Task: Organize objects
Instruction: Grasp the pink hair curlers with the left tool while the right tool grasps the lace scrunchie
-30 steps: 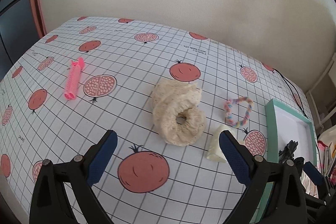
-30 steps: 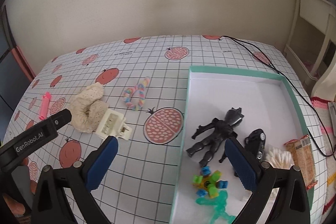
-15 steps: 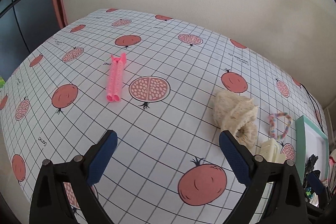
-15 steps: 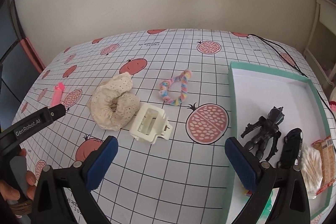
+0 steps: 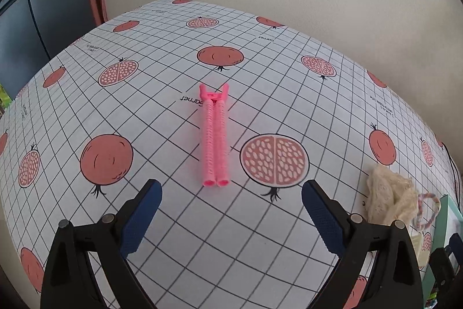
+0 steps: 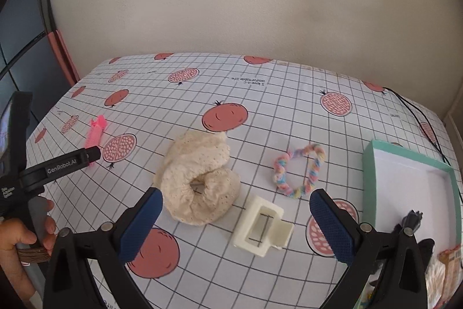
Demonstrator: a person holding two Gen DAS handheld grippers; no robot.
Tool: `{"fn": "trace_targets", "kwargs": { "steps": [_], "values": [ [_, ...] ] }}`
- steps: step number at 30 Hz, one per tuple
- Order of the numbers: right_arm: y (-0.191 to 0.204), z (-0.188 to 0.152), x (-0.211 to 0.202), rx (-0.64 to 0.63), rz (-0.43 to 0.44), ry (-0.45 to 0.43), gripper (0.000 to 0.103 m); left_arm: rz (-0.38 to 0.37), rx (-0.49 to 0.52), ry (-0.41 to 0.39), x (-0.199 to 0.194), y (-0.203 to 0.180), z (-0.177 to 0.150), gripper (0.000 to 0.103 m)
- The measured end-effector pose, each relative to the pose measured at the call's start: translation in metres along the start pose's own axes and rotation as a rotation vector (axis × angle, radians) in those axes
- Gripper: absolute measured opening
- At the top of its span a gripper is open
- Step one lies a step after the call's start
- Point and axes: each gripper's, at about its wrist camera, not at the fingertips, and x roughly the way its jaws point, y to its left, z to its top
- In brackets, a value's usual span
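A pink ridged hair clip [image 5: 214,136] lies lengthwise on the pomegranate tablecloth, straight ahead of my open left gripper [image 5: 231,217] and a short way beyond its fingertips. In the right wrist view the same pink clip [image 6: 95,132] shows far left. My right gripper [image 6: 235,223] is open above a cream claw clip [image 6: 262,228]. A cream lace scrunchie [image 6: 199,178] lies just left of that clip, and a pastel braided hair tie [image 6: 299,168] lies beyond it to the right. Nothing sits between either pair of fingers.
A teal box [image 6: 376,173] with a white inside stands at the right, holding a black figure [image 6: 412,219] and snack packets. A hand [image 6: 23,233] holds the left gripper's handle at far left. A black cable [image 6: 416,112] runs along the table's far right.
The left gripper has swung left from the scrunchie and claw clip until the pink clip is centred ahead. The right gripper has moved left from over the box to the claw clip.
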Motion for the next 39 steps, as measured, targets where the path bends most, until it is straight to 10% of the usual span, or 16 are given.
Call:
{"fn": "trace_targets", "kwargs": {
  "steps": [12, 26, 39],
  "values": [
    [0.046, 0.012, 0.046, -0.093, 0.034, 0.061, 0.101, 0.021, -0.004, -0.013, 0.029, 0.014, 0.029, 0.085],
    [0.047, 0.008, 0.058, -0.08, 0.019, 0.097, 0.051, 0.034, -0.001, 0.033, 0.04, 0.013, 0.028, 0.028],
    [0.04, -0.001, 0.053, -0.052, 0.049, 0.135, 0.007, 0.058, 0.024, 0.049, 0.031, 0.001, 0.016, 0.028]
  ]
}}
